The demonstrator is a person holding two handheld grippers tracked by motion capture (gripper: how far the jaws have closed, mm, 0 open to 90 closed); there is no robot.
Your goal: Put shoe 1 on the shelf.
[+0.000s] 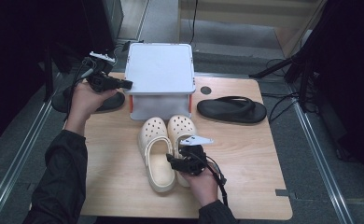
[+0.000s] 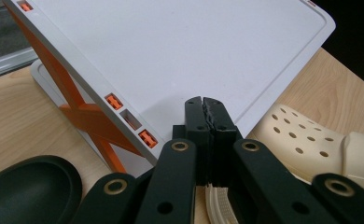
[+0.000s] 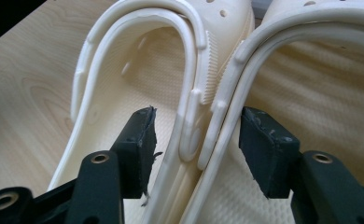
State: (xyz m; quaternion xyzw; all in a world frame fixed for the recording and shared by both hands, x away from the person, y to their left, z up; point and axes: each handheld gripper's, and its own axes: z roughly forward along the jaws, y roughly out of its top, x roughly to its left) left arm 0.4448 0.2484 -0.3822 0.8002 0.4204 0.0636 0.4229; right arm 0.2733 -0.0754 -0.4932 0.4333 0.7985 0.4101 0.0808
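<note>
I have the pair of cream perforated foam clogs (image 1: 164, 149) lying side by side, toes toward the far edge, on the light wooden table (image 1: 245, 168), just in front of the white folding step stool with orange cross-braces (image 1: 160, 70).

My right gripper (image 1: 176, 161) sits low over the heel ends of the clogs. In the right gripper view its jaws stand apart and straddle the two inner side walls (image 3: 208, 126) where the clogs meet: one pad is inside the left clog's opening, the other inside the right clog's. I see a gap between each pad and the foam, so nothing is gripped; the grip is released.

My left gripper (image 1: 124, 84) is up at the stool's left edge, well apart from the clogs. In the left gripper view its jaws are pressed together with nothing between them, tips over the stool's white top (image 2: 180, 51).

One black flip-flop sandal (image 1: 231, 109) lies on the table to the right of the stool. A second black sandal (image 1: 110, 100) lies under my left hand (image 1: 84, 100), left of the stool.
</note>
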